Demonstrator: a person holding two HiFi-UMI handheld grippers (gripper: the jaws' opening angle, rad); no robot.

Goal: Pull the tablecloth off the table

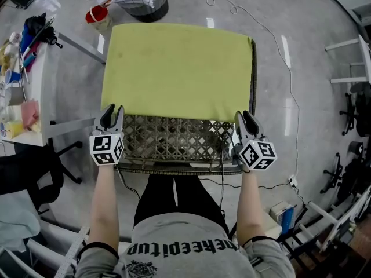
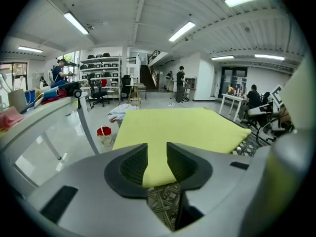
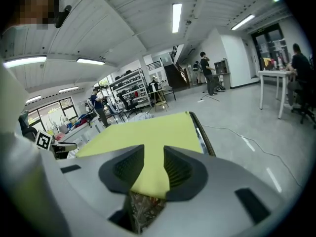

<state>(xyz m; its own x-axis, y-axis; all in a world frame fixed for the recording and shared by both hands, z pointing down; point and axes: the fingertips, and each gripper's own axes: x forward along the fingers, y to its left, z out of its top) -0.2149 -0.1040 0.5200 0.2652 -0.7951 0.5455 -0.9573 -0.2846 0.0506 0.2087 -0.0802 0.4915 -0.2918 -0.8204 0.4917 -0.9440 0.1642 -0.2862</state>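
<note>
A yellow-green tablecloth (image 1: pixel 177 68) covers the far part of a table, and its near edge lies partway back. In front of that edge the dark woven tabletop (image 1: pixel 174 141) is bare. My left gripper (image 1: pixel 111 110) sits at the cloth's near left corner. My right gripper (image 1: pixel 246 117) sits at the near right corner. In the left gripper view the jaws (image 2: pixel 157 164) stand apart and the tablecloth (image 2: pixel 182 127) shows in the gap between them, unpinched. The right gripper (image 3: pixel 154 167) is likewise open, with the tablecloth (image 3: pixel 148 137) edge between its jaws.
A red bucket (image 1: pixel 98 15) and a dark bin draped with cloth (image 1: pixel 139 2) stand on the floor beyond the table. A cluttered white desk (image 1: pixel 23 97) runs along the left, with a black chair (image 1: pixel 35 172) nearby. A cable (image 1: pixel 278 57) trails at the right. People stand far off.
</note>
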